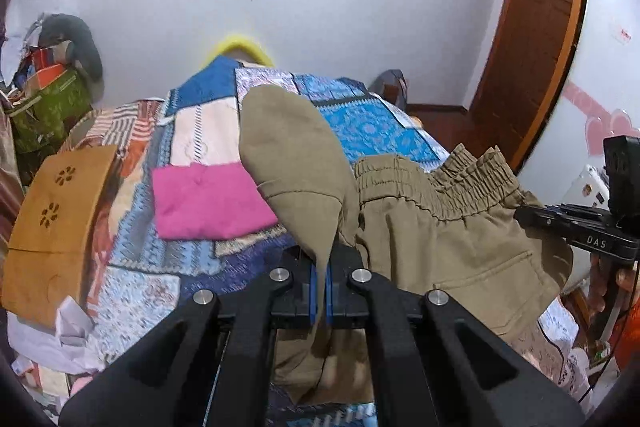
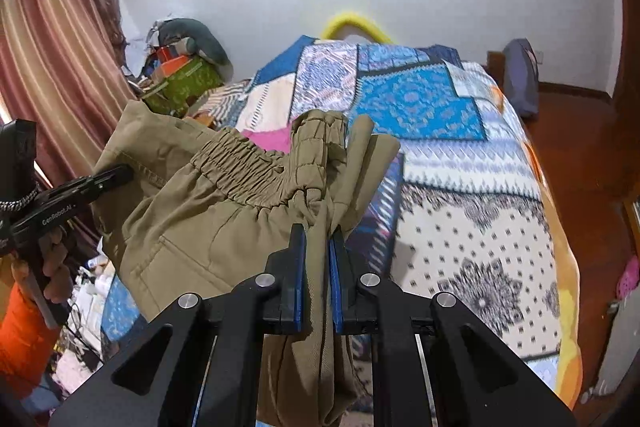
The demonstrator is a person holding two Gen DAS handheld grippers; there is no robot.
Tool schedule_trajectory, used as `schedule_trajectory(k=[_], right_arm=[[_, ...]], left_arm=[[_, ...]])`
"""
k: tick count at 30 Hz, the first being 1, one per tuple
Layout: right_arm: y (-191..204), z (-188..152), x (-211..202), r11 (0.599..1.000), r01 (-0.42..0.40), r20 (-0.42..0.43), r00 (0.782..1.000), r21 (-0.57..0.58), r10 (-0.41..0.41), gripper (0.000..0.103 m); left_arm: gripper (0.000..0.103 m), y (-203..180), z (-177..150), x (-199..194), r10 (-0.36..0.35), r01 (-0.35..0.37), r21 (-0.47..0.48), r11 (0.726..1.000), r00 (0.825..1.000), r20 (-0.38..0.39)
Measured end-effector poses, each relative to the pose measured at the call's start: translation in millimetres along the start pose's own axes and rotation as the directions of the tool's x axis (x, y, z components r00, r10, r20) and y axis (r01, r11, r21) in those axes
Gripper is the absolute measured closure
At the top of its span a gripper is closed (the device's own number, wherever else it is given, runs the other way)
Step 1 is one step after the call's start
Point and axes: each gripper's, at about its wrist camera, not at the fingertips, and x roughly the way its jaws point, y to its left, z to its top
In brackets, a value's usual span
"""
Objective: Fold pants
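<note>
Khaki elastic-waist cotton pants held aloft between both tongs, above the patchwork-quilted bed.

Left tongs are closed to a narrow slit on a fold of khaki cloth; right tongs likewise pinch a bunched fold, gap only cloth-thick. The gathered waistband runs across between the two grips, so the garment's long axis hangs downward out of the lower frame edge; neither grip is nearer the bed's centre, as far as can be judged. The coming move likely turns on lowering the pants forward onto the quilt, which lies ahead of and below both tongs. The left view alone shows a folded pink cloth at centre left on the bed; the right view shows mostly open quilt at right, and only a sliver of pink.
</note>
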Motion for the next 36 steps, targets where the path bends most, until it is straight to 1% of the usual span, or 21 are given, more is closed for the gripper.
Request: schedule_trajectory(k=[5,8,13,16,19,23,28,33,36], right_arm=[[12,20,14,1.000,-0.012,0.010,1.000,-0.027,0.012,0.094],[23,32,24,0.997,-0.018,0.001,1.000,-0.071,0.019,0.094],[39,51,49,0.991,-0.018,0.001,1.000,-0.129,0.019,0.094],[46,61,66,0.990,-0.032,-0.001,0.999,-0.140,0.032,0.094],[49,71,86,0.989,-0.049,-0.012,0.999,-0.139,0.048,0.094],[56,88,113,0.988,-0.057,-0.016,0.998,-0.146,0.056,0.094],[61,107,143,0.985,-0.049,-0.003,0.999,-0.163,0.049,0.094],[62,117,175,0.983,-0.036,-0.003,0.999,-0.178,0.036,0.094],[62,118,203,0.981,-0.023,-0.017,1.000,-0.194,0.020,0.094]], left_arm=[[0.101,23,15,3,0.021,-0.021,-0.023,1.000,1.000,0.012],[0.101,39,24,11,0.043,-0.043,-0.032,0.999,0.999,-0.001],[0.101,73,38,25,0.063,-0.064,-0.081,0.995,0.998,-0.015],[0.101,92,46,33,0.081,-0.082,-0.098,0.992,0.997,-0.009],[0.101,110,54,43,0.093,-0.095,-0.122,0.988,0.995,-0.021],[0.101,132,64,62,0.124,-0.128,-0.136,0.982,0.992,-0.034],[0.101,158,78,85,0.147,-0.150,-0.154,0.977,0.989,-0.034],[0.101,180,88,122,0.161,-0.168,-0.160,0.973,0.985,-0.056],[0.101,196,83,150,0.185,-0.196,-0.169,0.966,0.980,-0.079]])
